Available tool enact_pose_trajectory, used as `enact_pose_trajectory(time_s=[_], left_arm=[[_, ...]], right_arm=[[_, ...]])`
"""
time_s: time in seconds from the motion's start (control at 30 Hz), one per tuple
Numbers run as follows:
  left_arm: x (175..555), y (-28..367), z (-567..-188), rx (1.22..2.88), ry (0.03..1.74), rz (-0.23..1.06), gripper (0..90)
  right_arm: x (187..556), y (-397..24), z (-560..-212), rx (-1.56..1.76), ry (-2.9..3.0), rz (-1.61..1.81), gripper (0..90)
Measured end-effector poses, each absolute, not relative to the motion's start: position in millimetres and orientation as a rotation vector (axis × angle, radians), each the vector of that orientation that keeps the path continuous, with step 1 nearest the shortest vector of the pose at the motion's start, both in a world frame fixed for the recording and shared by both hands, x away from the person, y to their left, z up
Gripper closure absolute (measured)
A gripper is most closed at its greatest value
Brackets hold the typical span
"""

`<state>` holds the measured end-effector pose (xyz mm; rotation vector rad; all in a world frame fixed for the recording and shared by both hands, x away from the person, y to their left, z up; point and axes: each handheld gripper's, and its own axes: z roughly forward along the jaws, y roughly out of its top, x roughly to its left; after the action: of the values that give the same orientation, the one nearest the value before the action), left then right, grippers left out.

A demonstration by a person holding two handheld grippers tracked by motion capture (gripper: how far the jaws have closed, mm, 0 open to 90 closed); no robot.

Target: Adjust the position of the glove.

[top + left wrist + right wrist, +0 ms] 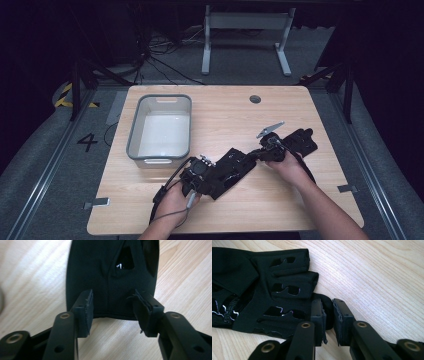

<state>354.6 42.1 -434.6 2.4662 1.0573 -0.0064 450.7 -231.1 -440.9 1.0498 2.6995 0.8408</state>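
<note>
Glove point(235, 167) lies flat near table's point(320, 200) front edge. Your right gripper point(329, 317) pinches fingertip end, anchoring it. Your left gripper point(113, 312) stands half-open, straddling cuff hem without pressing. Bin point(134, 132) at left edge.

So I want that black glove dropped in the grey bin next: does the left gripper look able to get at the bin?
Probably yes: the grey bin sits just beyond the left gripper, with bare table between and the jaws open.
</note>
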Motion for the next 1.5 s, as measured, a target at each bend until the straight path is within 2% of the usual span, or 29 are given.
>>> enact_pose_trajectory(time_s=[0.1,0.2,0.33,0.43,0.53,0.77,1.03,1.5], left_arm=[[354.3,39.0,-438.2,2.489,1.038,0.0,47.3],[353.5,38.5,-439.0,2.491,1.038,0.023,49.2],[349.8,36.2,-439.3,2.525,1.023,0.148,65.8],[351.5,38.3,-439.6,2.51,1.03,0.141,77.7],[351.4,37.3,-438.6,2.513,1.033,0.135,83.5],[347.0,37.9,-427.5,2.506,0.987,0.09,85.2],[341.9,45.7,-406.4,2.47,0.932,0.101,84.8],[348.9,33.6,-396.9,2.515,0.813,0.11,84.4]], right_arm=[[450.9,-231.3,-440.9,1.056,2.698,0.842,79.4],[450.5,-231.0,-440.8,1.051,2.697,0.84,79.4],[449.5,-229.8,-440.3,1.045,2.691,0.827,79.3],[448.6,-228.8,-440.1,1.039,2.689,0.819,79.4],[447.0,-227.4,-439.1,1.031,2.683,0.804,80.0],[439.6,-231.6,-427.9,1.015,2.663,0.834,82.1],[412.8,-247.7,-404.5,0.987,2.614,0.935,81.9],[332.8,-283.0,-379.1,0.966,2.538,1.057,81.4]])
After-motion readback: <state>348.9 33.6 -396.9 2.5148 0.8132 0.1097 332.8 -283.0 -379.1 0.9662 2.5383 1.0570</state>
